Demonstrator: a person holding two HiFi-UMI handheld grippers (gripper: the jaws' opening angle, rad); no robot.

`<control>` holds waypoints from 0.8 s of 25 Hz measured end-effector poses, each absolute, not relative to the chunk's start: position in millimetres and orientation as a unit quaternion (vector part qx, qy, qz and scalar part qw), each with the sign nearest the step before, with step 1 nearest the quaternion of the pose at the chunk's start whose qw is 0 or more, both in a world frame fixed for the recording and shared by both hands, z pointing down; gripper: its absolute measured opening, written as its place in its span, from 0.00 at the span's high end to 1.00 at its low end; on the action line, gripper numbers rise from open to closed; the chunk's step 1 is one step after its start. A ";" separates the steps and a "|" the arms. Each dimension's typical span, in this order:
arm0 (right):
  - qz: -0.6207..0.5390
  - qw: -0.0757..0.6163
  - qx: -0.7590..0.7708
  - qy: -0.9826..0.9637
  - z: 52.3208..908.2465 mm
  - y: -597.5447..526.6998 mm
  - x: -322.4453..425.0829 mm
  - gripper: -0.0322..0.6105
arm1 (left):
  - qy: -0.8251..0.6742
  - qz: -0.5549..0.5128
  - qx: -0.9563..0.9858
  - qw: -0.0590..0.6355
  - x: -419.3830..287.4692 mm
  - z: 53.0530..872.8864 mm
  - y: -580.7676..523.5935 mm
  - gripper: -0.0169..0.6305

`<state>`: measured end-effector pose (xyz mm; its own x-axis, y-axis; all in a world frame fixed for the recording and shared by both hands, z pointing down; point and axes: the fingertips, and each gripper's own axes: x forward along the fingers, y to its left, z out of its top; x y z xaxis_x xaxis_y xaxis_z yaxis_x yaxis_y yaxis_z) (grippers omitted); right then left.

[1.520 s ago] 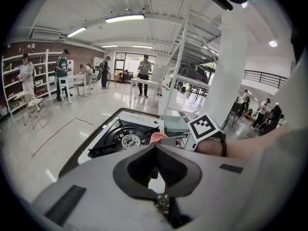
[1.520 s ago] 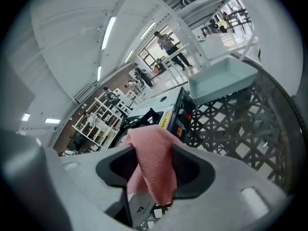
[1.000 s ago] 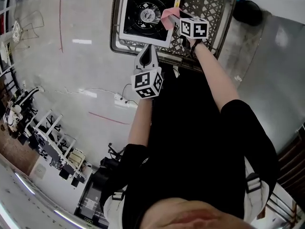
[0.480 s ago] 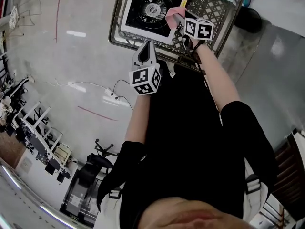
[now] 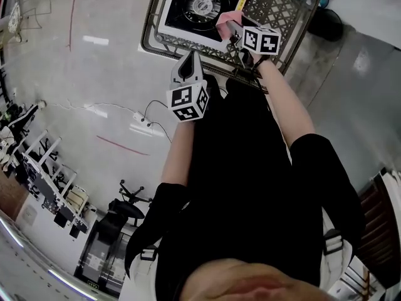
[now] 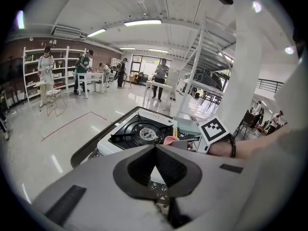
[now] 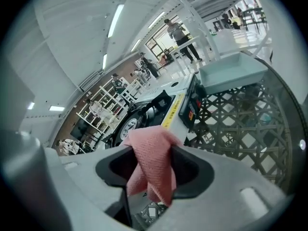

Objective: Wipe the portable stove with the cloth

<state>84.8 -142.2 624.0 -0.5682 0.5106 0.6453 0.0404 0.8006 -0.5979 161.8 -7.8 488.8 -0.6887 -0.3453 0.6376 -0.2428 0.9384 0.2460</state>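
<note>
pinching pink cloth (image 7: pixel 155 174) between right gripper (image 7: pixel 152 148) jaws at stove (image 6: pixel 139 131) edge; holding left gripper (image 6: pixel 155 147) jaws together, empty.

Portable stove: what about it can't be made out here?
Far edge of the stove: cut off by the top of the head view.
Right edge: covered by the cloth and right hand-held gripper, head view.
Near side: behind the left hand-held gripper in its own view.
Label print: too small, right gripper view.

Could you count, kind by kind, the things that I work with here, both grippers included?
White portable gas stove: 1
Pink woven cloth: 1
Pale rectangular tray: 1
Black lattice metal basket: 1
Grey two-jaw grippers: 2, left gripper and right gripper
Total: 6
</note>
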 end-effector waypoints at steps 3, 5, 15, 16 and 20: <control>0.273 0.437 -0.171 -0.840 623.4 -138.4 92.3 0.62 | -0.916 -0.073 0.161 0.360 166.8 488.1 -7.7 0.97; 0.275 0.437 -0.179 -0.837 623.6 -135.9 96.1 0.62 | -0.916 -0.075 0.159 0.360 168.8 488.9 -6.1 0.97; 0.225 0.438 -0.256 -0.832 622.5 -118.3 128.6 0.62 | -0.917 -0.074 0.148 0.362 179.4 492.2 2.5 0.97; 0.214 0.438 -0.265 -0.832 622.2 -115.5 132.3 0.62 | -0.917 -0.074 0.147 0.363 180.2 492.8 3.0 0.97; 0.127 0.421 -0.295 -0.848 617.3 -107.3 145.9 0.62 | -0.918 -0.074 0.146 0.362 184.3 491.9 3.0 0.97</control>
